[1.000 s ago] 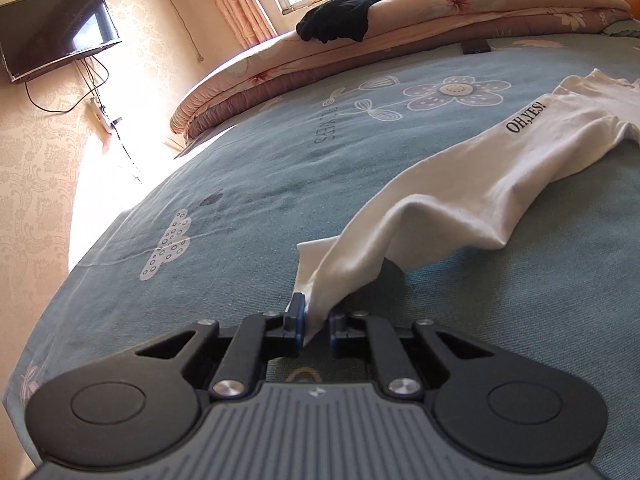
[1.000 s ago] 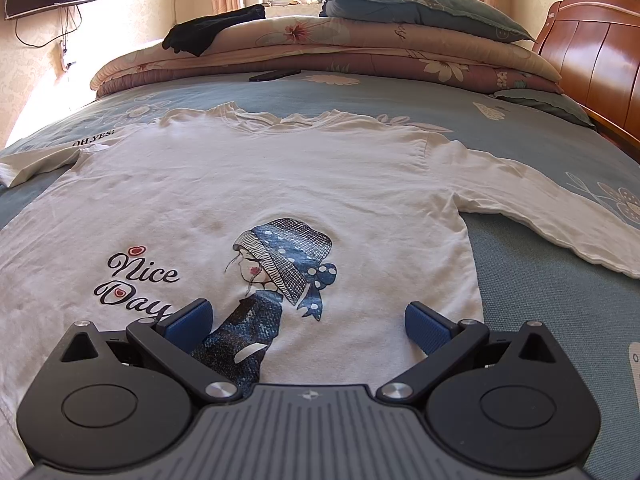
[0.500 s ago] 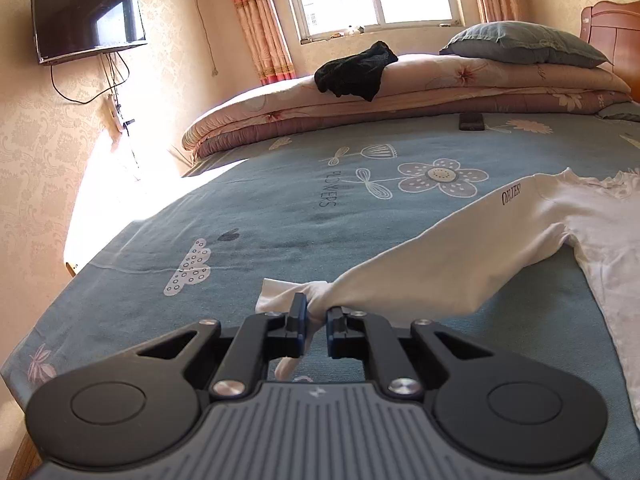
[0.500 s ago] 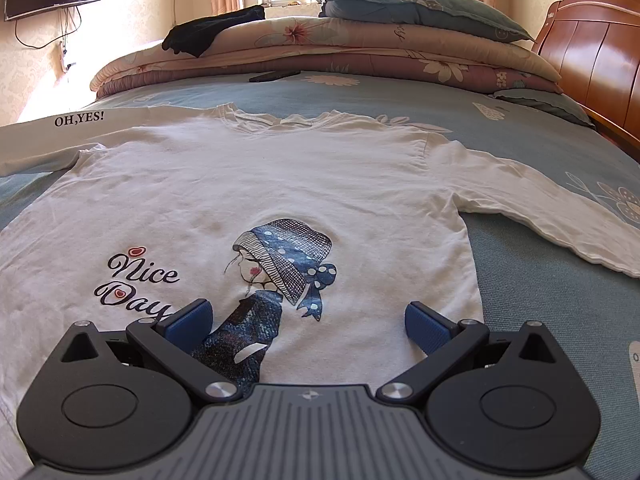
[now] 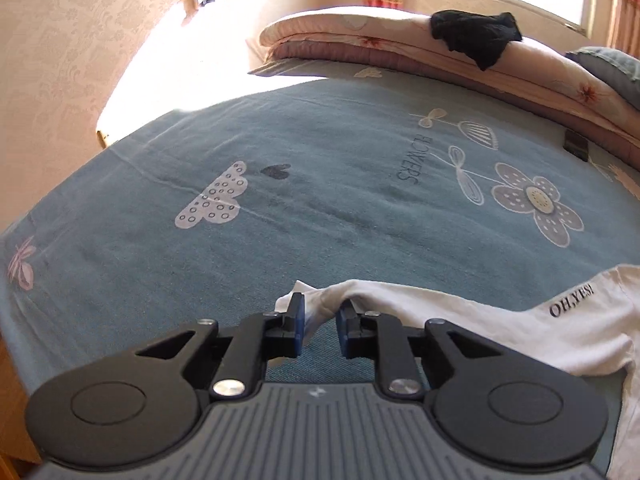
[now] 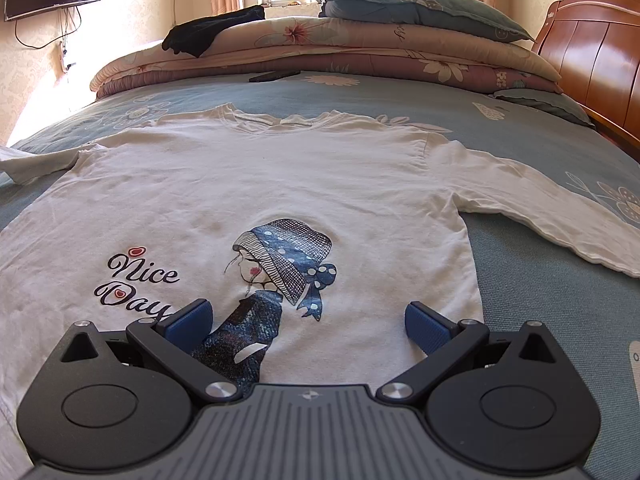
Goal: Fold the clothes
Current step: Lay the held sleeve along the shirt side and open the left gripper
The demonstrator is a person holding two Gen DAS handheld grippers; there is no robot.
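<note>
Change: a second ago the left tongs [image 5: 319, 326] pinched the cuff of the left sleeve [image 5: 460, 316] tightly; now the jaws are opening, the cuff loose between them with a gap at the pads, so the grip is being let go.
Sleeve position: compared with a second ago, the sleeve has been drawn outward from the body of the shirt [image 6: 248, 200]; it now lies stretched across the blue bedspread [image 5: 320, 200], its cuff bunched at the tongs.
Meaning for the task: the sleeve looks spread out, so the shirt seems nearly laid flat, ready for the first fold; no fold is made yet.
Right tongs [image 6: 308, 322]: spread wide, gripping nothing, poised over the lower front of the shirt, unmoved since a second ago.
Shirt location: face up on the bed, collar toward the stacked quilts [image 6: 360, 52], right sleeve [image 6: 560, 224] stretched toward the headboard side.
Writing on sleeve: "OH,YES!" in black.
Writing on chest: "Nice Day" in script with small red hearts, beside a printed figure in a blue hat.
Writing on bedspread: "FLOWERS", next to drawn flowers.
Brands: none readable.
</note>
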